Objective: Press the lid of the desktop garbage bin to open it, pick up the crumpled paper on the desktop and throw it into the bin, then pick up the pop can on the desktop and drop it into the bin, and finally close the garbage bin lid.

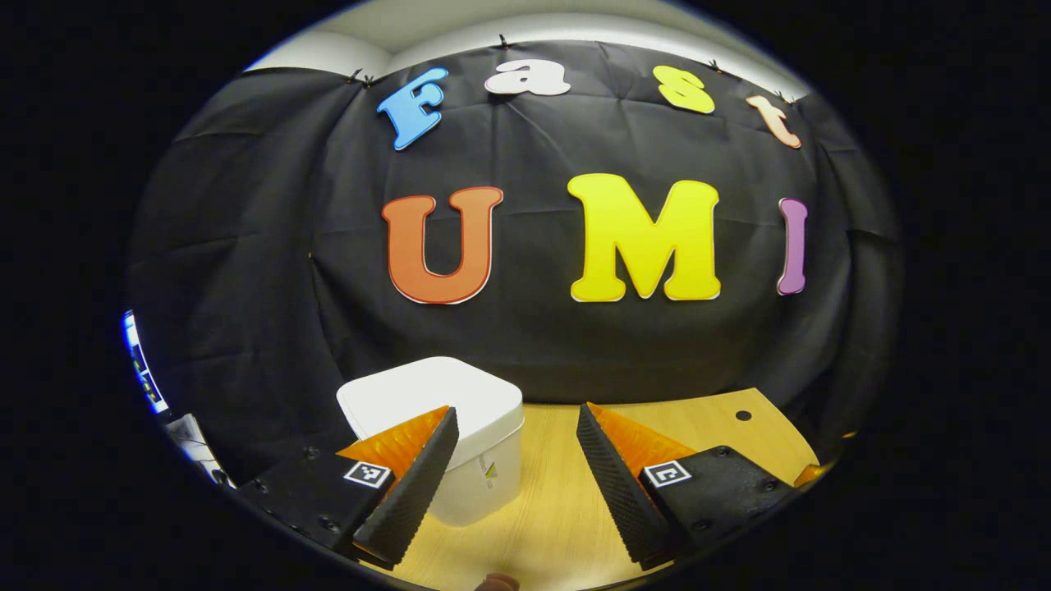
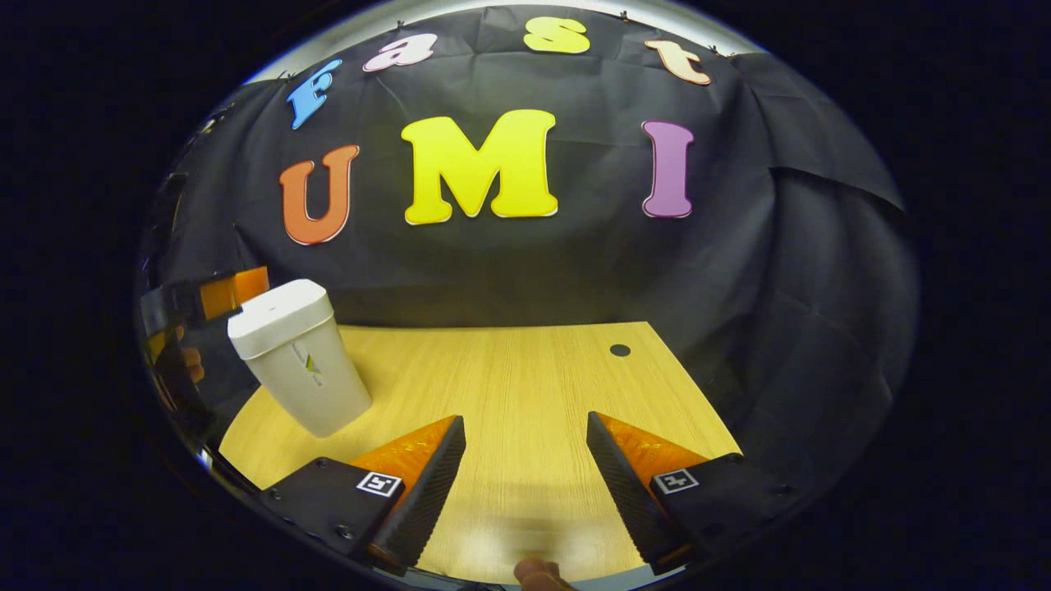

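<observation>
One garbage bin [image 2: 300,357], two hand-held grippers [image 1: 513,419] [image 2: 525,427], one table [image 2: 525,386].

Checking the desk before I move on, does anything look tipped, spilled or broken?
Nothing stands out. The white bin stands upright on the wooden desk with its lid shut; no spill or damage shows.

Light wooden desktop [image 2: 525,386], small dark round hole [image 2: 620,350] near its far right corner

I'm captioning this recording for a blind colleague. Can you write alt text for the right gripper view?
A white desktop garbage bin with its lid shut stands at the left of a light wooden desktop, before a black cloth wall. The right gripper hangs open over the desk in the foreground, holding nothing. The left gripper sits just behind the bin at the left edge.
</observation>
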### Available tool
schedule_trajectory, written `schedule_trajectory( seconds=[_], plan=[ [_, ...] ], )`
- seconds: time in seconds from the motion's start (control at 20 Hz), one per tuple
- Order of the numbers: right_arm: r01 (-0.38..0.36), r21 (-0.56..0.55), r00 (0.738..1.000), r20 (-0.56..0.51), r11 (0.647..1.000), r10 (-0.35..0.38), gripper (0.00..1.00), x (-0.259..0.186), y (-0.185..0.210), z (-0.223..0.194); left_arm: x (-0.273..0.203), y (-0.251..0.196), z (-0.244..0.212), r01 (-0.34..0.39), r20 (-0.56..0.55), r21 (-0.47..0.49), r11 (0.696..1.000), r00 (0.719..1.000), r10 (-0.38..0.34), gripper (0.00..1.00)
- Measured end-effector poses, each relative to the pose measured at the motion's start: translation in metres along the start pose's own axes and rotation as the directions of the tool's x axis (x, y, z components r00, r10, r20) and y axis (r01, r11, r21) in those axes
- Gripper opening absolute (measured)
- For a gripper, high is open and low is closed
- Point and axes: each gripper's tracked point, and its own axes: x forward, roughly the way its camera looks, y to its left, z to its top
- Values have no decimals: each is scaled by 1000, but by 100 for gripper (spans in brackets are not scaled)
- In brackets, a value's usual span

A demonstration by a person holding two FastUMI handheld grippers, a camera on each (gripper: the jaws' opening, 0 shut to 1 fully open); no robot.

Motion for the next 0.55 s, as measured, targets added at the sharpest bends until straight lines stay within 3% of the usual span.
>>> schedule_trajectory(
  seconds=[0.2, 0.55],
  plan=[
    [-53, 25, 995, 80, 998, 50, 94, -31, 13, 10, -38, -3, -9, 27, -2, 4, 1000, 1000, -27, 95],
    [-104, 1, 991, 86, 995, 104, 95, -41, 35, 14, -65, 11, -25, 0, -18, 7, 1000, 1000, 1, 96]
  ],
)
